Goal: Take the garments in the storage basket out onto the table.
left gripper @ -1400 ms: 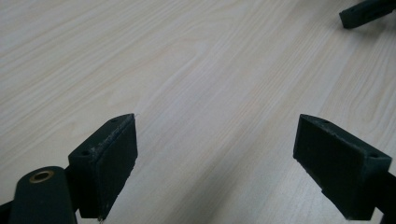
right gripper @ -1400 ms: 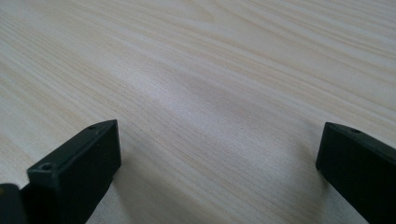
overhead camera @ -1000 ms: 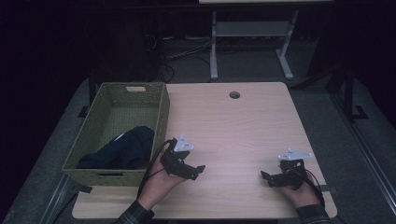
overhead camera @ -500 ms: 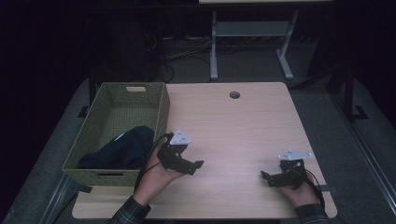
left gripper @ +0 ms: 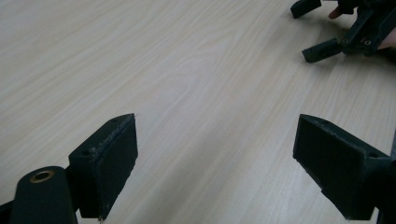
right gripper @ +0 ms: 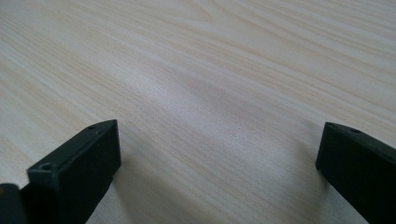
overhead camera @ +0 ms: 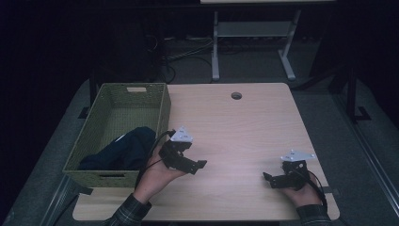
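From above, my left claw (overhead camera: 195,164) sits over the near left part of the desk (overhead camera: 244,122), just beside the green woven basket (overhead camera: 117,101). Its jaws are spread apart with nothing between them, pointing toward the right. A dark blue cloth (overhead camera: 123,149) lies bunched in the near end of the basket, close to my left hand (overhead camera: 155,176) but not touching the claw. My right claw (overhead camera: 273,180) rests low near the desk's right front corner, well apart from the left one, its jaws pointing left. A round hole (overhead camera: 236,95) sits near the far edge of the desk.

Along my left claw (left gripper: 215,158), the 2 black jaws stand wide, released, with bare pale wood between them. Farther off, at the top right, my right claw (left gripper: 322,25) shows with its jaws parted too.

Along my right claw (right gripper: 219,163), both jaws sit far apart at the bottom corners, released, holding nothing, with plain wood grain of the desk (right gripper: 210,70) running across.
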A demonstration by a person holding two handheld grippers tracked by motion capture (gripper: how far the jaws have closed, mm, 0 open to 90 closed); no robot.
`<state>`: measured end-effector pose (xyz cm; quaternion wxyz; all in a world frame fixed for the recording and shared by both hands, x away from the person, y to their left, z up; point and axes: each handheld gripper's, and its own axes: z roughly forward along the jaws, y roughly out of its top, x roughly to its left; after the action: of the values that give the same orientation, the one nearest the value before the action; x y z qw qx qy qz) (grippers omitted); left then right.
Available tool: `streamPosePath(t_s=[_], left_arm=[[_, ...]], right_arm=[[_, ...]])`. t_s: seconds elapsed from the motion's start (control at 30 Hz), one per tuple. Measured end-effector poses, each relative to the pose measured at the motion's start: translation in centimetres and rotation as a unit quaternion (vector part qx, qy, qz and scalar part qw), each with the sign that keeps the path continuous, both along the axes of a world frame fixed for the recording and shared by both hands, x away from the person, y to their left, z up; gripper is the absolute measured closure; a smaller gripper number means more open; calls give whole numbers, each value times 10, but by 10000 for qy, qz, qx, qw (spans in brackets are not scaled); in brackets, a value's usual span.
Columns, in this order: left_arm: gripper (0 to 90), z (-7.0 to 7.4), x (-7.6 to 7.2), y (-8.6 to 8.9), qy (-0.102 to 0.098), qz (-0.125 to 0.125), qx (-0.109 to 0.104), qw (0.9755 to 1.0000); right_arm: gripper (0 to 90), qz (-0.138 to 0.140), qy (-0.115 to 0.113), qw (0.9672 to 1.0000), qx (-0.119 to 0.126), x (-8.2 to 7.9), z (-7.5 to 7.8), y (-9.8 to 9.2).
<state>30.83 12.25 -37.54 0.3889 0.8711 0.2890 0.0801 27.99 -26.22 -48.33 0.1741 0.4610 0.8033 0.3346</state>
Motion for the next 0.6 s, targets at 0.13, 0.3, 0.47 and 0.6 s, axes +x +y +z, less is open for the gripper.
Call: streamPosePath(t_s=[0.13,0.3,0.47,0.6], left_arm=[[133,3,4,1,17,4,-35,10000],[135,12,14,7,-31,22,-88,10000],[135,22,23,16,-60,12,-144,9999],[136,30,26,24,-125,24,-154,9998]], right_arm=[[0,1,-3,10000,-1,0,0,0],[0,1,-3,10000,0,0,0,0],[0,-6,-7,10000,1,0,0,0],[0,-1,-9,10000,-2,0,0,0]])
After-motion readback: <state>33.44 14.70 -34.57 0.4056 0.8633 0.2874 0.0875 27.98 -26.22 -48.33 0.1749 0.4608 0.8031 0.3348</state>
